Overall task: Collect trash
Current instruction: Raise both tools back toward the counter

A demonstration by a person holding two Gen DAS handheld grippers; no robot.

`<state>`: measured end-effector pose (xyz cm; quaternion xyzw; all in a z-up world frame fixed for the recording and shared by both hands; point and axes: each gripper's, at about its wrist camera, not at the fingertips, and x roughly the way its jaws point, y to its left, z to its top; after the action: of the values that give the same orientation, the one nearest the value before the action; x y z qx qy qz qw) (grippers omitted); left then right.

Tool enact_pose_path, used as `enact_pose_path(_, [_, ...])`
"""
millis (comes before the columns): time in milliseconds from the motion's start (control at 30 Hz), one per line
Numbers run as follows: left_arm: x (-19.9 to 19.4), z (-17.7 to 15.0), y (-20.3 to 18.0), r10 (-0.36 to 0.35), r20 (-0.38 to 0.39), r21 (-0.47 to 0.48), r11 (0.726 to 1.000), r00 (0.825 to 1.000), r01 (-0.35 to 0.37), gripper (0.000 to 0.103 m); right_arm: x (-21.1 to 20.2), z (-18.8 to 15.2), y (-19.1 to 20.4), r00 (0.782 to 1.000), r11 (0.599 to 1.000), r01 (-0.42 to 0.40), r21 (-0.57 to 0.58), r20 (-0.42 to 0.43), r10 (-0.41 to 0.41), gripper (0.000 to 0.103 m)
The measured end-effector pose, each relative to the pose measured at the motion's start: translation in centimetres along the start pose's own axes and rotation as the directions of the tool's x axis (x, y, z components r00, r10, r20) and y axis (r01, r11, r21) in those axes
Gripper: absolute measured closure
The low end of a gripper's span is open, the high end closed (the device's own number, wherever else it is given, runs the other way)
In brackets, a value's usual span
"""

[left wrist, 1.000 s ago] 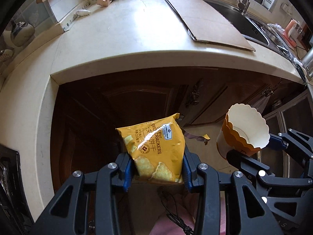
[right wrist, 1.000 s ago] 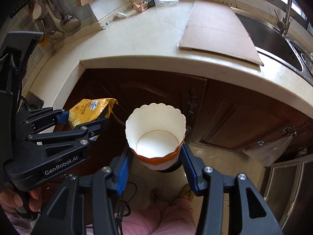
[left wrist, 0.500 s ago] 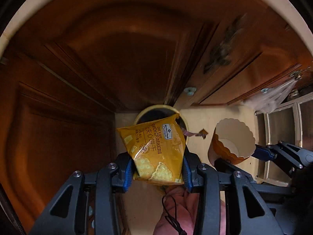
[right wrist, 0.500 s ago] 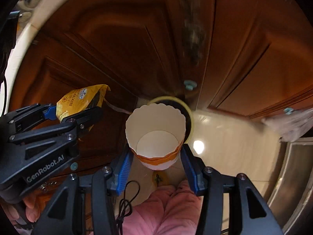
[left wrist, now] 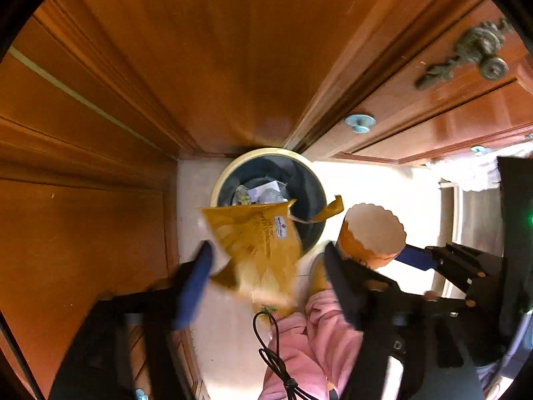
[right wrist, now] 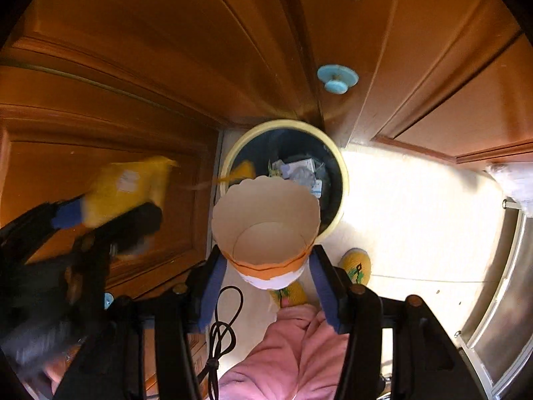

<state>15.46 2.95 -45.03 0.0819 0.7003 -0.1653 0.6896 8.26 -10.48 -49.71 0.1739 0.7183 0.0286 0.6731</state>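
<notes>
A round trash bin with a cream rim [left wrist: 233, 161] [right wrist: 343, 170] stands on the floor in the cabinet corner, with several bits of trash inside. My left gripper [left wrist: 266, 266] has its jaws spread wide, and the yellow cracker bag [left wrist: 256, 246] hangs blurred between them above the bin's near edge. The bag also shows in the right wrist view [right wrist: 126, 186]. My right gripper [right wrist: 266, 266] is shut on an orange-and-white paper cup [right wrist: 266, 230], held just in front of the bin. The cup also shows in the left wrist view [left wrist: 369, 236].
Wooden cabinet doors [left wrist: 216, 50] close in behind and to the left of the bin, with a pale blue knob [right wrist: 337, 80]. The person's pink trousers [right wrist: 293, 350] and yellow slippers [right wrist: 356, 265] are below. A black cable [left wrist: 279, 360] dangles. Light floor [right wrist: 416, 206] lies to the right.
Both grippers dropped from counter height to just above the bin. My left gripper's jaws have opened wide and the cracker bag is slipping loose. The right gripper still holds the cup.
</notes>
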Motion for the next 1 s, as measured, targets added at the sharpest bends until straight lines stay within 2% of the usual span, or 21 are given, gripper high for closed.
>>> enact_pose_path(100, [0.0, -0.3, 0.1, 0.018, 0.007, 0.003, 1.0, 1.0, -0.018, 0.026, 0.8, 0.4, -0.2, 0.999, 1.0, 0.017, -0.011, -0.035, -0.018, 0.05])
enact_pose_path(233, [-0.7, -0.5, 0.3, 0.031, 0.007, -0.012, 0.999, 1.0, -0.031, 0.026, 0.1, 0.4, -0.3, 0.999, 1.0, 0.019, -0.002, -0.027, -0.019, 0.049])
enact_pose_path(567, [-6.1, -1.2, -0.2, 0.067, 0.047, -0.016, 0.998, 0.997, -0.066, 0.026, -5.1, -1.0, 0.3, 1.0, 1.0, -0.016, -0.02, -0.005, 0.016, 0.049])
enact_pose_path(800, [-13.7, -1.7, -1.2, 0.075, 0.123, -0.003, 0.997, 0.99, -0.076, 0.026, -10.7, -2.5, 1.8, 0.998, 0.998, -0.028, -0.06, 0.05, 0.031, 0.049])
enact_pose_path(1000, [-20.1, -2.0, -2.6, 0.107, 0.229, 0.051, 0.991, 0.968, -0.122, 0.026, -16.3, -3.9, 3.3, 0.99, 0.994, -0.012, -0.107, 0.137, 0.027, 0.049])
